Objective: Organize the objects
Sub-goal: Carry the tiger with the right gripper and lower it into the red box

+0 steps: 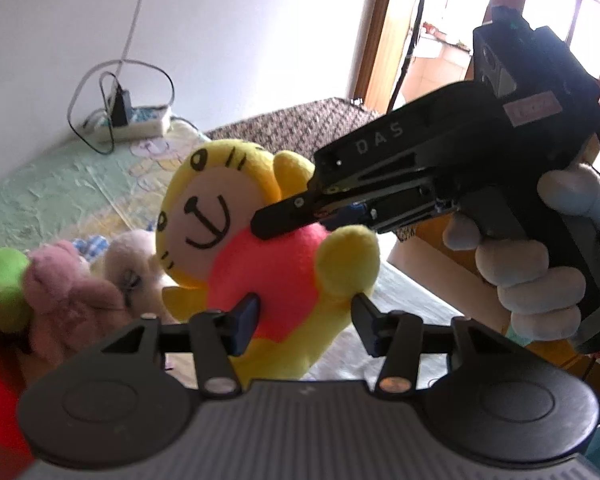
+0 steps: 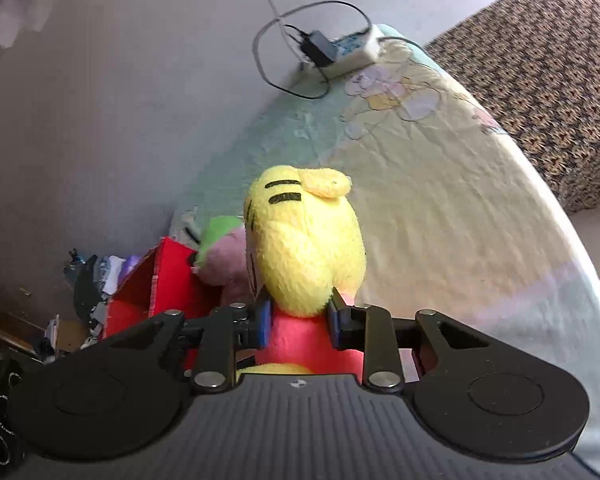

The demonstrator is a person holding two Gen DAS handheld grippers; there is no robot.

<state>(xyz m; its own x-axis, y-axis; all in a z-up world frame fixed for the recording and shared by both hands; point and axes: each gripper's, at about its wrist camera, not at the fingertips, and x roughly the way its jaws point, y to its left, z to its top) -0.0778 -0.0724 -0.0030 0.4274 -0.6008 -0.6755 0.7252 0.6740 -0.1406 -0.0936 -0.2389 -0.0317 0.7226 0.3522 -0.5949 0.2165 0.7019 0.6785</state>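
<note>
Right gripper clamped on yellow plush toy at neck, blue pads pressed into red collar. Toy's head upright above fingers, black stripes on crown. Pink and green plush just behind, beside red box. Pale bedsheet beneath. White power strip with black cables near wall.
</note>
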